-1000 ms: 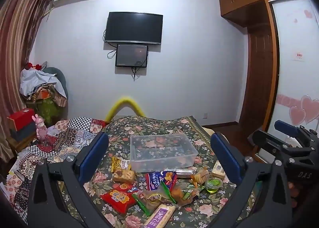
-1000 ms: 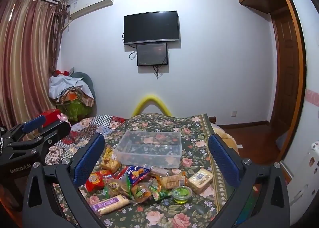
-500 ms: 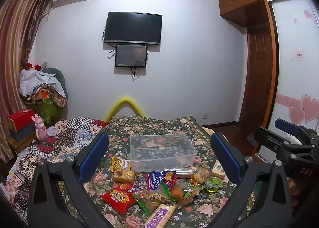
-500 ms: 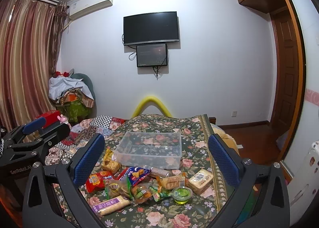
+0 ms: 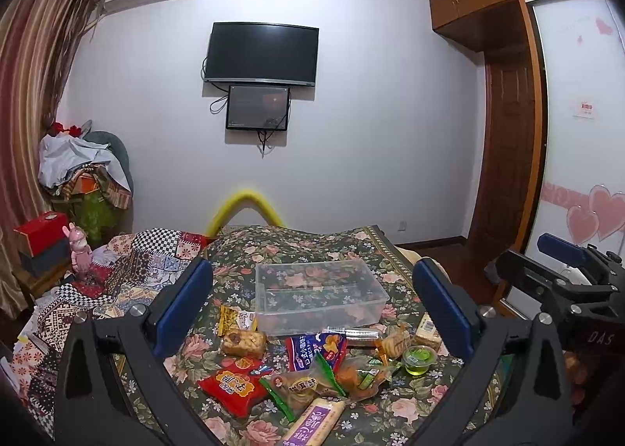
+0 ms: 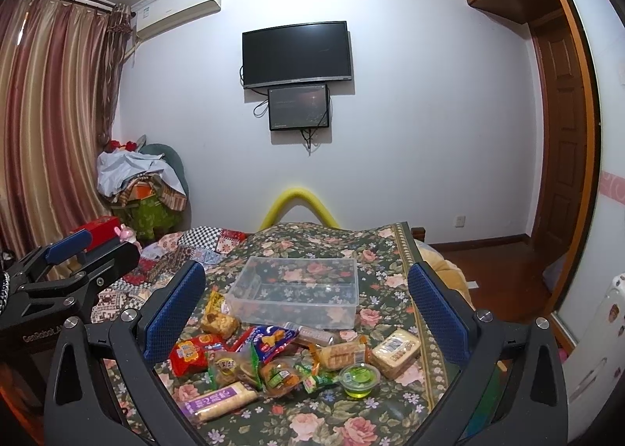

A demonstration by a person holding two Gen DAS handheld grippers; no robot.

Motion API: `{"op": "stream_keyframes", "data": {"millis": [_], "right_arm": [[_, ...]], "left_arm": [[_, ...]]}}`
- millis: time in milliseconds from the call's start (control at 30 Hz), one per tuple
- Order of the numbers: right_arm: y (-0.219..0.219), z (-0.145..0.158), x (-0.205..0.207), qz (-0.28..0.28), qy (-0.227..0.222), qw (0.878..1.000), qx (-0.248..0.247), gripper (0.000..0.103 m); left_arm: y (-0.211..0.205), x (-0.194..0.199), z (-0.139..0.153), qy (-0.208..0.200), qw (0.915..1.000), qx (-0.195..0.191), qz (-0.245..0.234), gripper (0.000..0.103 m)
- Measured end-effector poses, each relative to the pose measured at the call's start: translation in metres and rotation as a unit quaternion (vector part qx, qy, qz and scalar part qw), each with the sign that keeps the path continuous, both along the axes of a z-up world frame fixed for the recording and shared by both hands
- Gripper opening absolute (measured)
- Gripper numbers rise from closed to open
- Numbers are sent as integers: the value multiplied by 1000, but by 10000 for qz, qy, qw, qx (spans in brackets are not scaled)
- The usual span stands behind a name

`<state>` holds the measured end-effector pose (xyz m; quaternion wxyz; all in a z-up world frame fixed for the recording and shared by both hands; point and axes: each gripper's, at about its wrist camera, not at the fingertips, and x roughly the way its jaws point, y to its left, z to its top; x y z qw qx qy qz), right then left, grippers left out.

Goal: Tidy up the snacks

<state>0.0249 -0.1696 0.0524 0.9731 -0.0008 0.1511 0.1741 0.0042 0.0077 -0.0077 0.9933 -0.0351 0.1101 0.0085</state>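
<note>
Snacks [image 5: 312, 364] are piled loose on the floral bedspread [image 6: 375, 418], just in front of the empty clear bin [image 5: 318, 295]. Left gripper [image 5: 312, 303] and right gripper [image 6: 304, 297] are held spread wide, nothing grasped. Risk: overlapping slick wrappers may be dragged or double-picked; green jelly cup [image 6: 359, 377] could be tipped.

Wall television [image 5: 261, 54], curtain [image 6: 50, 125], door [image 5: 508, 157]

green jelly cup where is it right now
The green jelly cup sits on the floral bedspread at the right edge of the snack pile in both wrist views, just in front of the pale wrapped cake.
</note>
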Motion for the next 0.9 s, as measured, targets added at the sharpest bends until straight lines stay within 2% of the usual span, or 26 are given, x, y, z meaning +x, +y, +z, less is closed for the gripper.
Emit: {"op": "stream_keyframes", "data": {"millis": [900], "right_arm": [[-4, -7, 2, -62, 58, 9999, 87, 103]], "left_arm": [[-3, 4, -4, 88, 10000, 27, 6, 103]]}}
